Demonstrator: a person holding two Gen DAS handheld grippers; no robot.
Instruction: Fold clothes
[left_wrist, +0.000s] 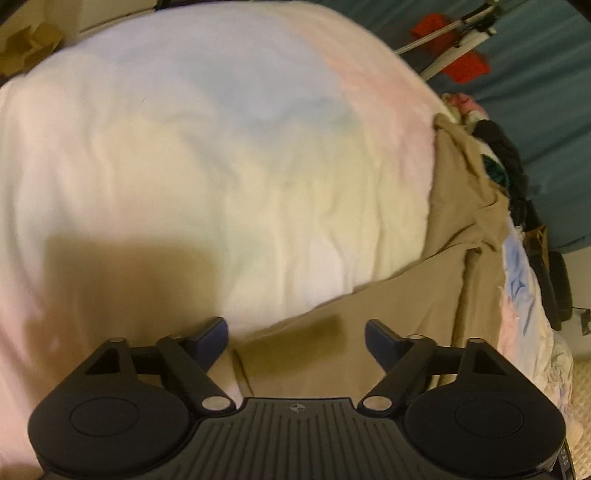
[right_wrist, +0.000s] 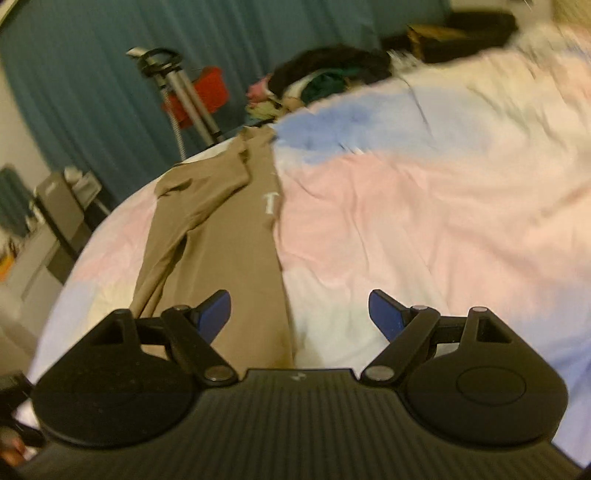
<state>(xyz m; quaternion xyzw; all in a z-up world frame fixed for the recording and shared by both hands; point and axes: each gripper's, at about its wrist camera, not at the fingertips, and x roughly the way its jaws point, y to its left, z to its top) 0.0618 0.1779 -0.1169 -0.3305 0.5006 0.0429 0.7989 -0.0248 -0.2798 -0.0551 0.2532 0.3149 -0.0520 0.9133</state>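
Tan garment (left_wrist: 436, 280) lies spread on the bed, on a pastel bedspread (left_wrist: 207, 147) w/ pink, blue and cream patches. Left wrist view: the garment runs along the bed's right edge, one hem angling in toward the bed's near edge, a rumpled fold higher up. The left gripper (left_wrist: 295, 334) hangs just over that hem, blue pads spread, nothing pinched btwn them; probably lined up there because the hem is the easiest bit to catch for a fold. Whether the pads touch cloth can't be told, view is blurred. More clothes (left_wrist: 506, 162) sit piled past the garment at the far right edge, likely waiting their turn. Right wrist view: same garment (right_wrist: 221, 229) seen lengthwise, laid long toward the bed's far-left edge, a sleeve (right_wrist: 162, 240) trailing back along the left side, a small white mark near its right border. Laid flat like this it looks ready for a first fold, not yet folded. The right gripper (right_wrist: 300, 314) hovers over the garment's near end, pads wide apart and empty, left pad above tan cloth, right pad above bedspread, so it straddles the garment's edge. A tripod (right_wrist: 184, 92) stands before the teal curtain (right_wrist: 74, 74) beyond the bed.
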